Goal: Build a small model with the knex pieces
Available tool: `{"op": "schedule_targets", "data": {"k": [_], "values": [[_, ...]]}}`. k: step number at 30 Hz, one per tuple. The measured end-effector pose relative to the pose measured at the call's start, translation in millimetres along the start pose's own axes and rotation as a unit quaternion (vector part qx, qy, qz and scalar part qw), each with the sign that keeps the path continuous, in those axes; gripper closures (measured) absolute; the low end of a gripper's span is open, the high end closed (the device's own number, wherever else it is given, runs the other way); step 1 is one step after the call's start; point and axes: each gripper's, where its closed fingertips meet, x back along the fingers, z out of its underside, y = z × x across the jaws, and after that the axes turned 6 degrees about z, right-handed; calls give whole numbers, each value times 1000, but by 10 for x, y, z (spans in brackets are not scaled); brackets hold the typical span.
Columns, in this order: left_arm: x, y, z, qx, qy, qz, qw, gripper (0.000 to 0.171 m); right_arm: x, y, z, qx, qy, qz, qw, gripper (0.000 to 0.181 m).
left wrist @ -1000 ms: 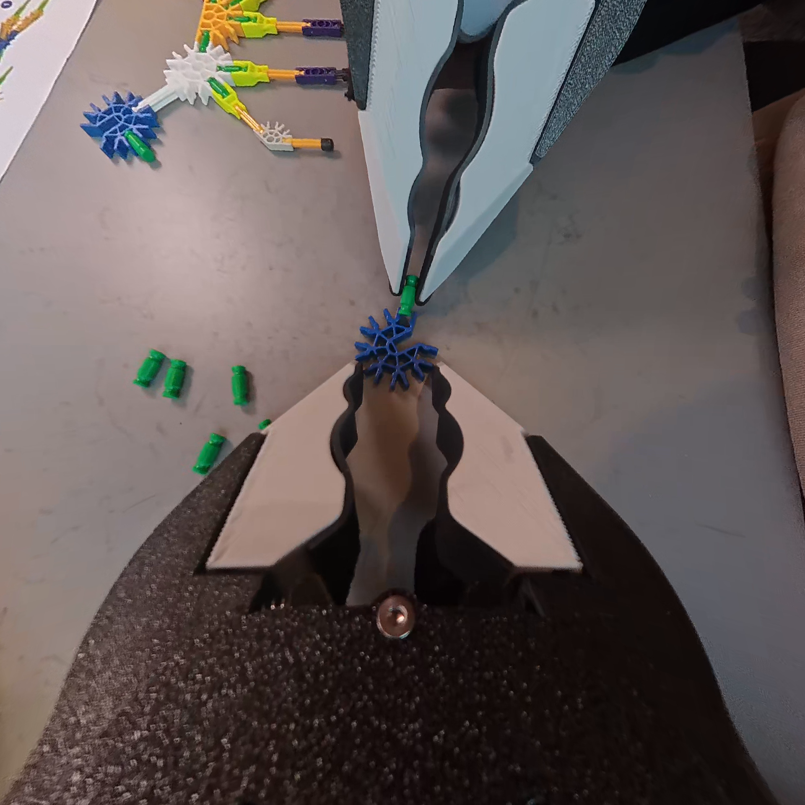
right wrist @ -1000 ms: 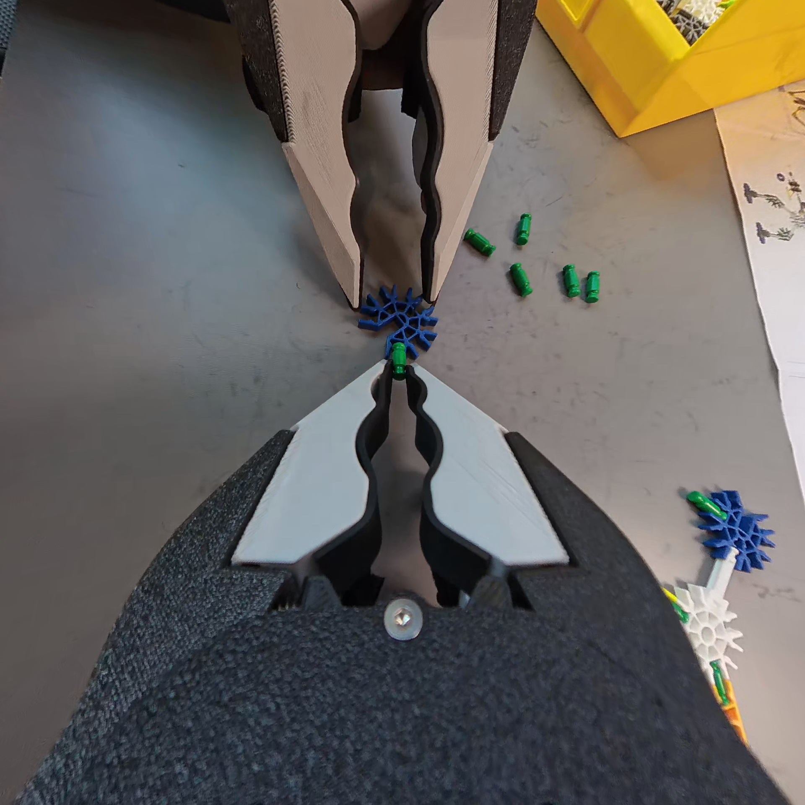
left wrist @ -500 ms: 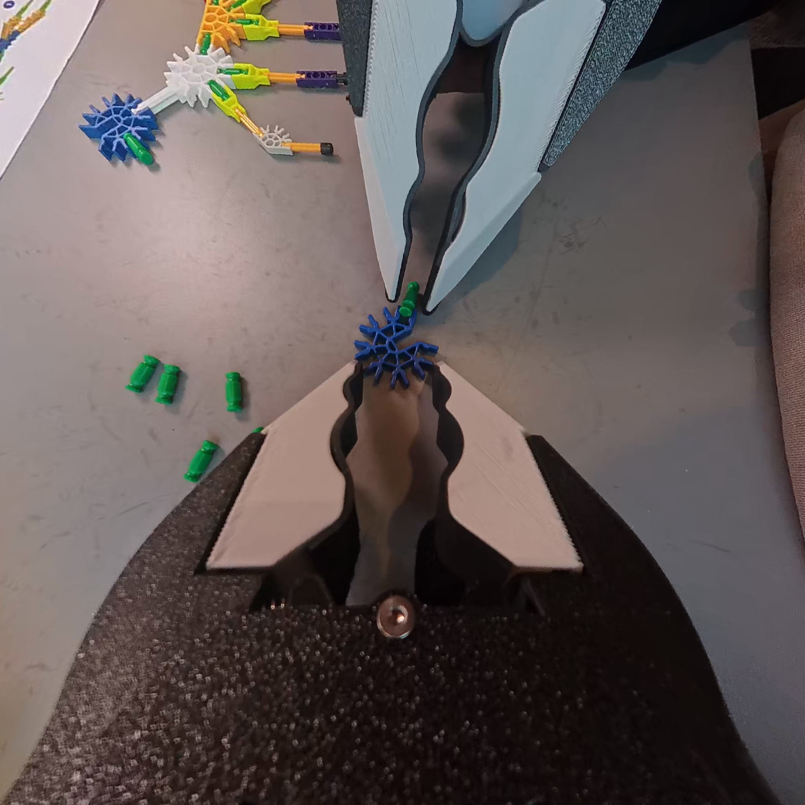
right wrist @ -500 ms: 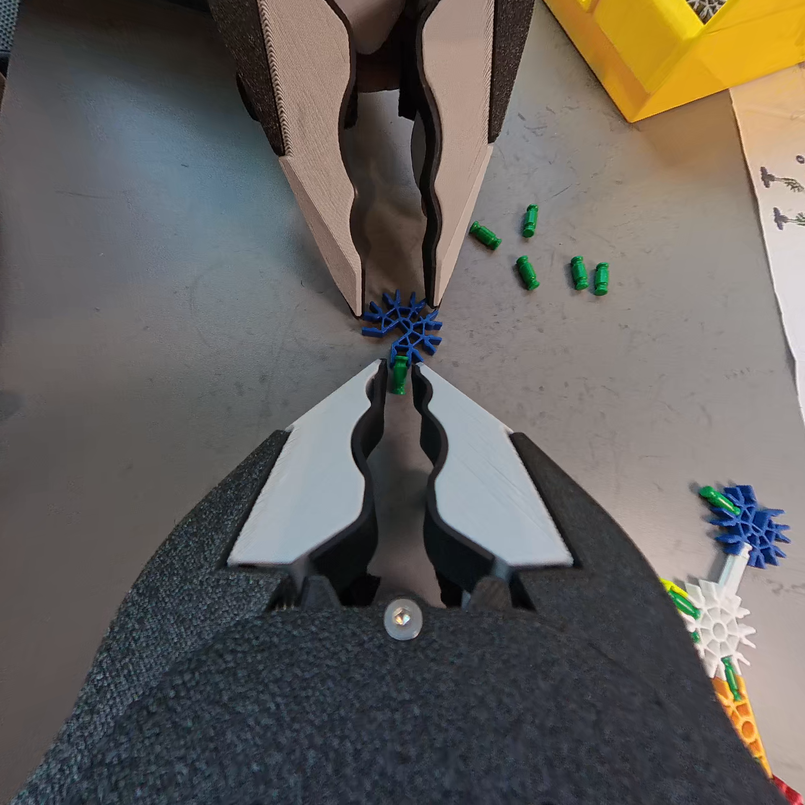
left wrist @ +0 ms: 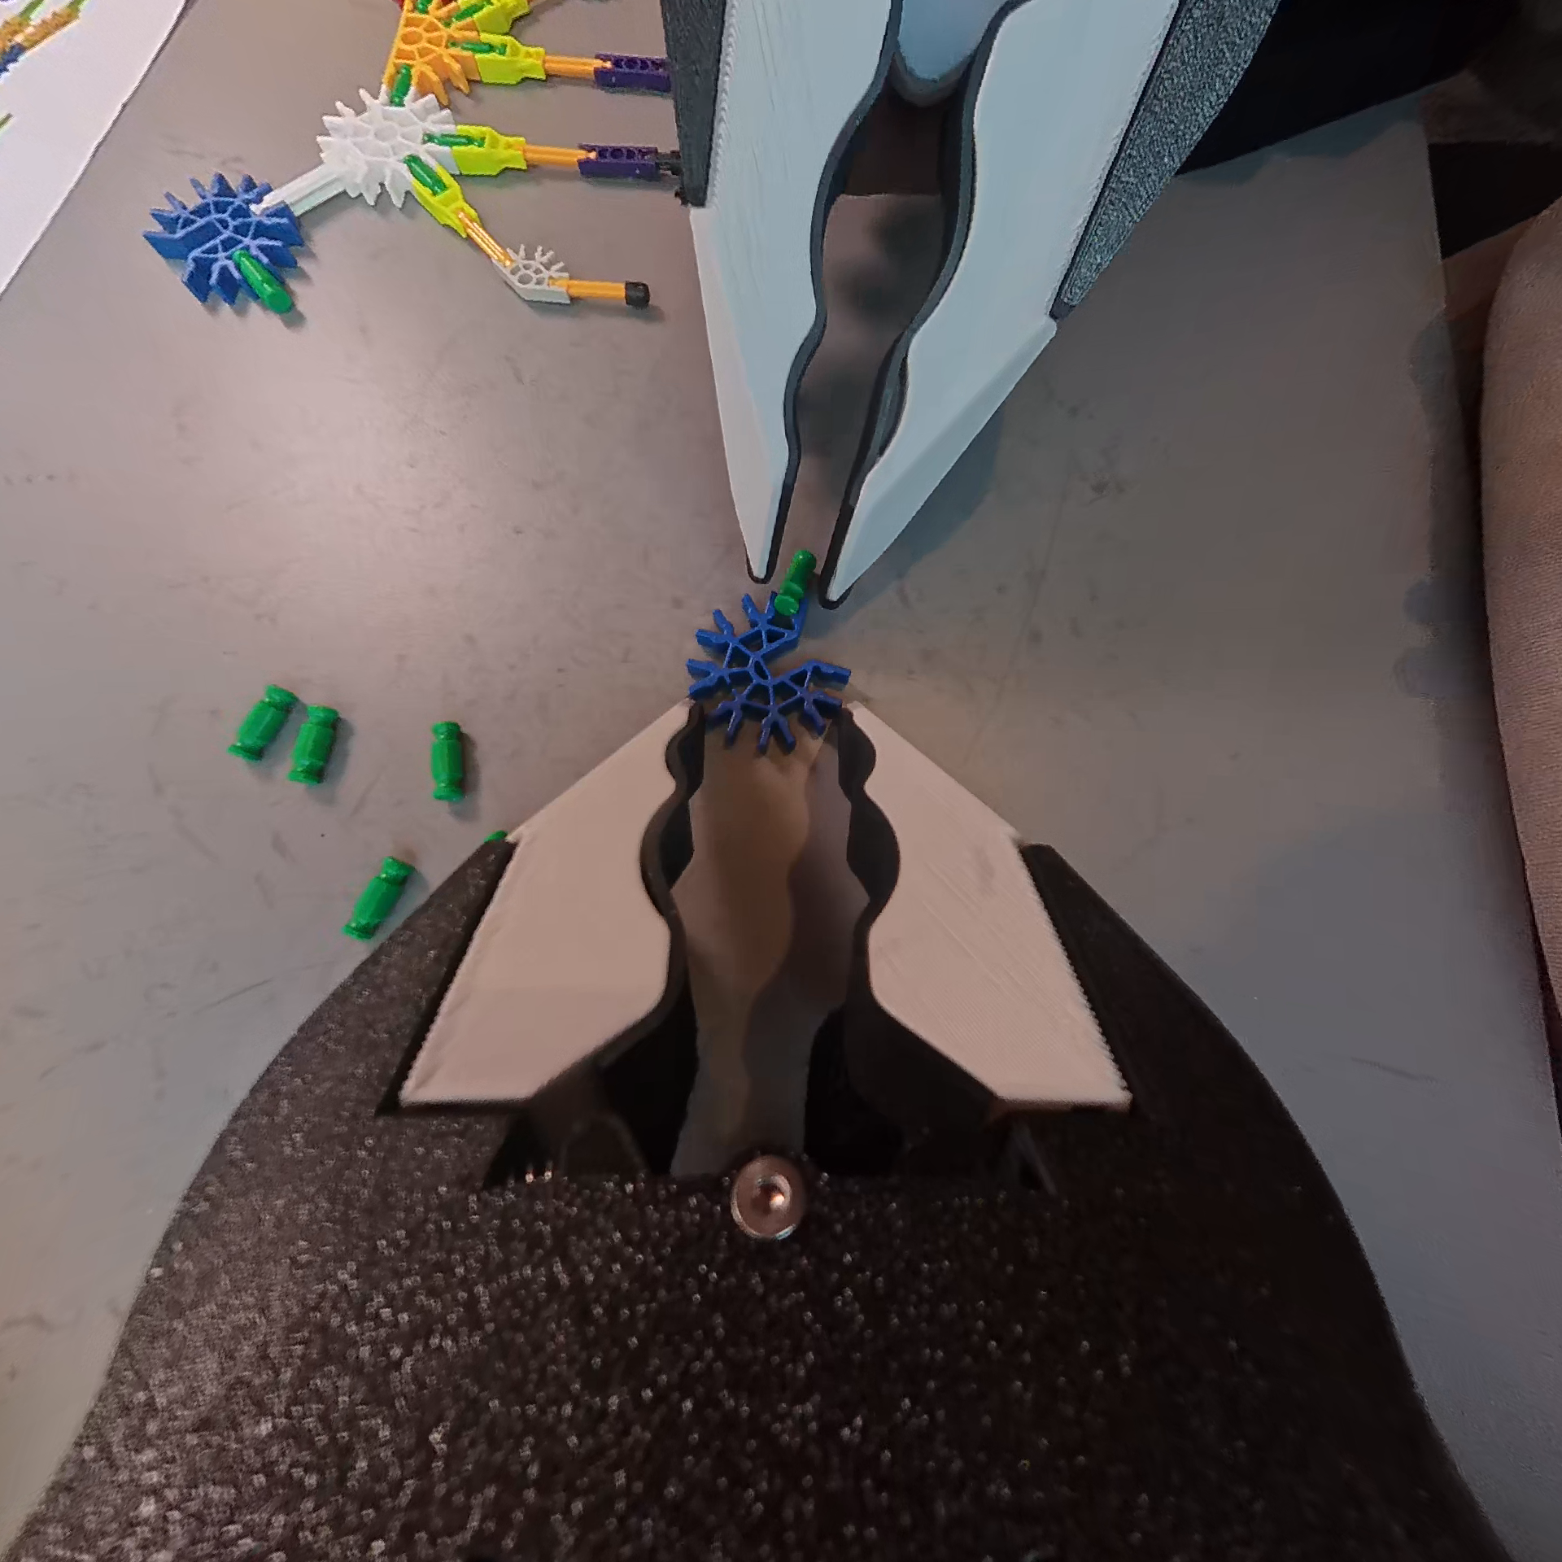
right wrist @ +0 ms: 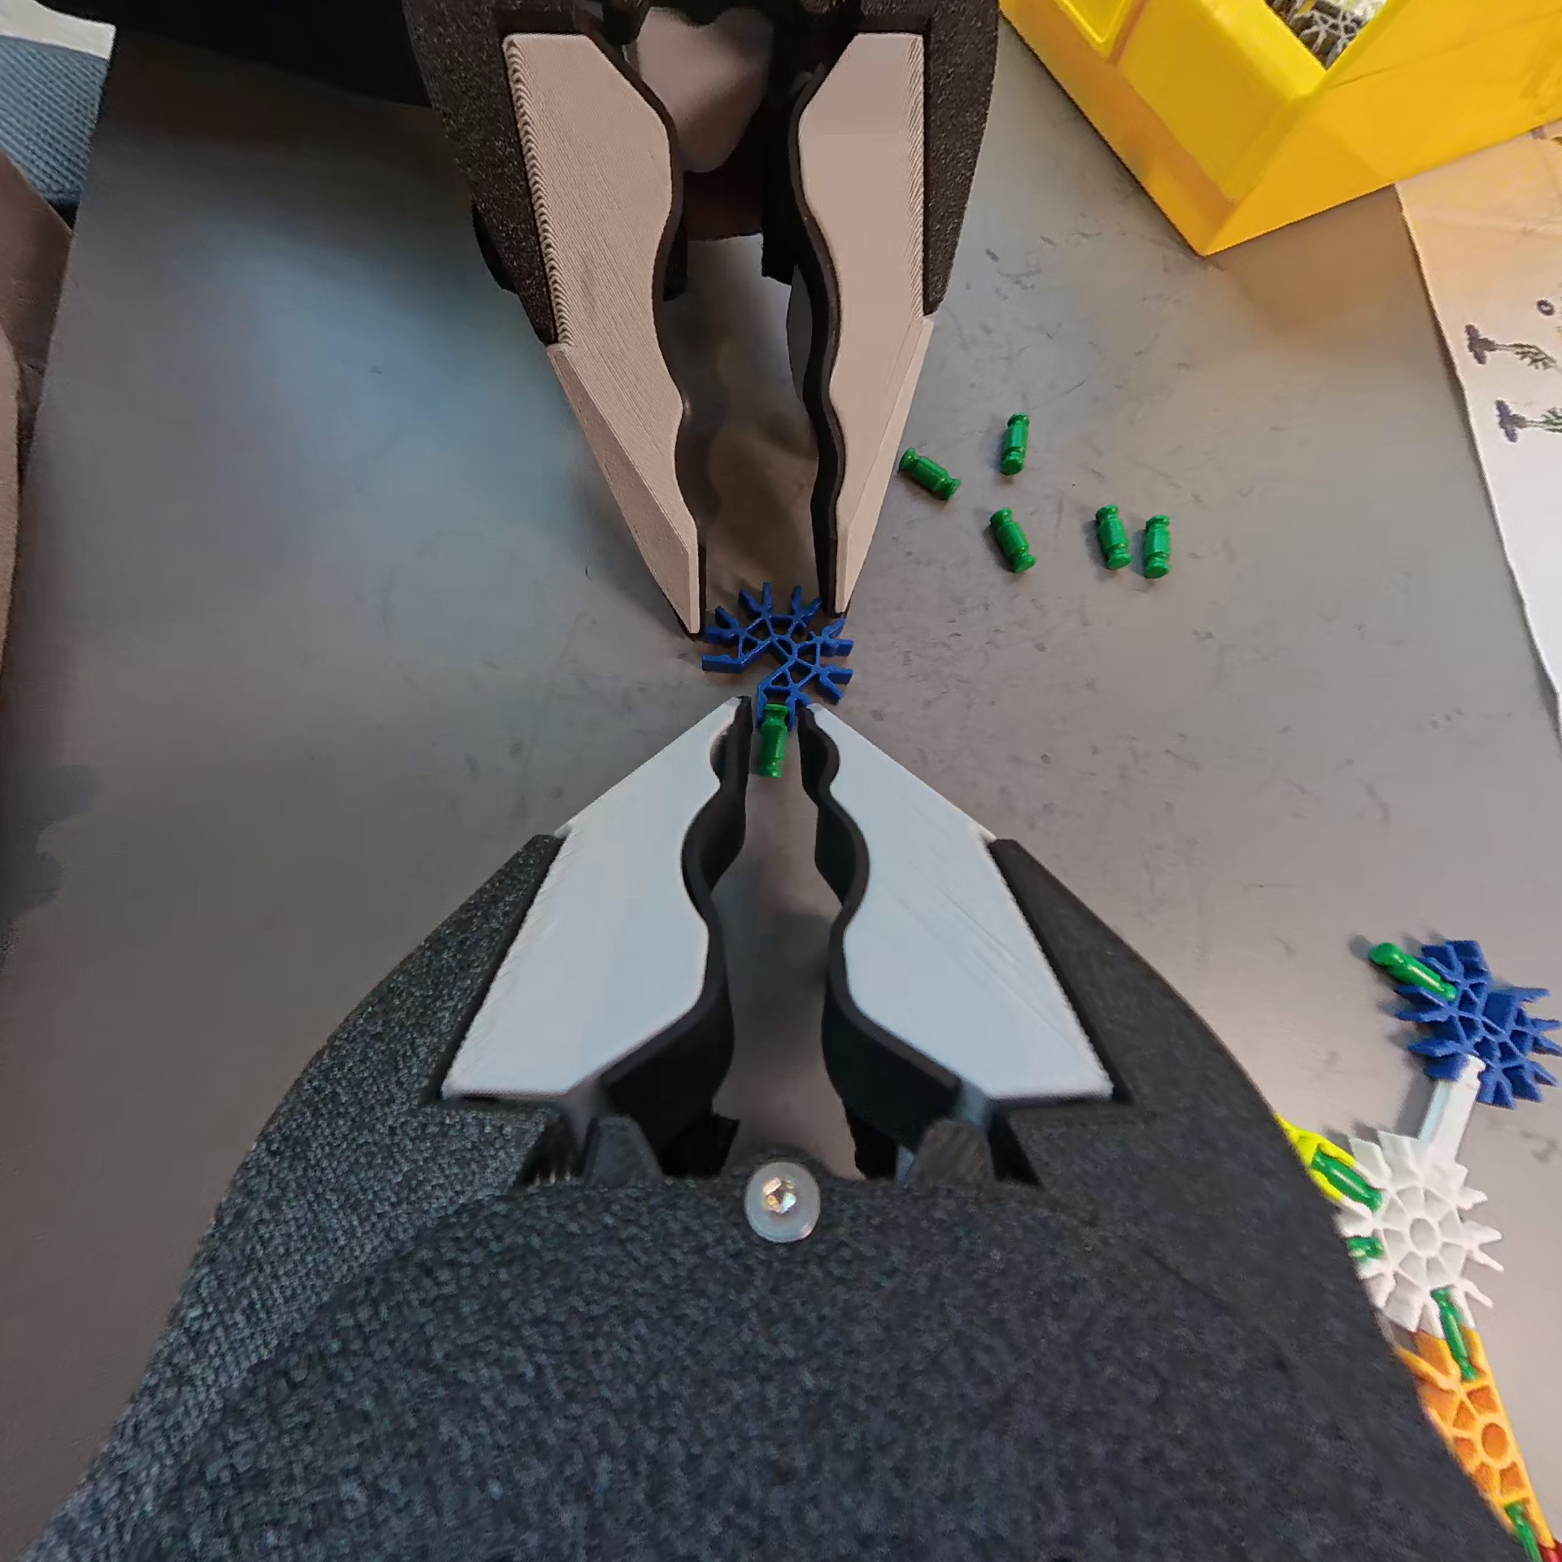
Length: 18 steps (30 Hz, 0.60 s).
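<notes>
blue snowflake-shaped plastic connector (left wrist: 765, 676) pinched by left gripper (left wrist: 769, 718); right gripper (right wrist: 771, 714) spread around short green rod (right wrist: 771, 738); keep the connector steady.

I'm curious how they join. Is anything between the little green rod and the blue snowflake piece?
Nothing visible. The short green plastic rod touches the blue snowflake-shaped plastic connector, between the right gripper's parted fingertips; the left gripper holds the connector.

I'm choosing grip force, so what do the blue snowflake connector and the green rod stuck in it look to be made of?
Blue snowflake connector: looks like rigid moulded plastic, going by its thin crisp spokes and even colour with a slight sheen. Short green rod: apparently the same kind of hard plastic, glossier, with highlights along its rounded flanges. Both seem smooth; how stiff they are can't be told.
</notes>
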Motion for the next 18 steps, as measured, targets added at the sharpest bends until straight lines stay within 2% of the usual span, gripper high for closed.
{"op": "schedule_targets", "data": {"k": [12, 18], "values": [[78, 24, -6, -8, -7, -5, 1000, 136, 76, -38, -18, -12, -16, 3, 1000, 166], [35, 27, 19, -10, 0, -7, 1000, 142, 82, -36, 18, -10, -12, 3, 1000, 165]]}}
